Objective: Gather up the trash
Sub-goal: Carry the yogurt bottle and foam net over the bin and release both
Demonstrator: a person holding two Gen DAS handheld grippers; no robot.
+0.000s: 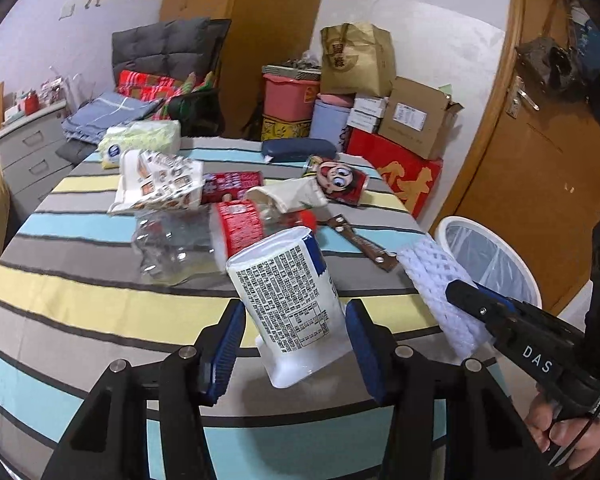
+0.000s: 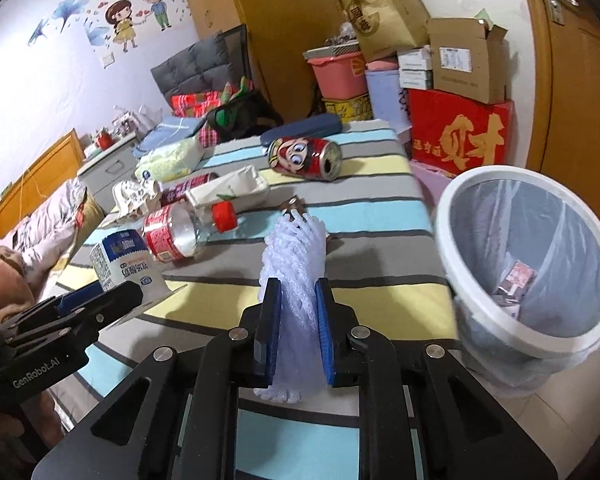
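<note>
My left gripper (image 1: 296,320) has its jaws around a white yogurt cup (image 1: 288,300) with small print, lying tilted on the striped table; the pads sit close to its sides, and I cannot tell if they touch. The cup also shows in the right wrist view (image 2: 126,266). My right gripper (image 2: 298,300) is shut on a white foam net sleeve (image 2: 294,256), held above the table edge, left of the white trash bin (image 2: 456,208). The sleeve (image 1: 436,280) and bin (image 1: 448,226) also show in the left wrist view.
On the striped tablecloth (image 1: 100,304) lie a clear plastic bottle with a red label (image 1: 204,240), a crumpled printed wrapper (image 1: 160,184), a paper carton (image 1: 288,196), a red cartoon can (image 2: 304,158), a tissue pack (image 1: 140,142) and a dark case (image 1: 298,148). Boxes (image 1: 416,120) stand behind.
</note>
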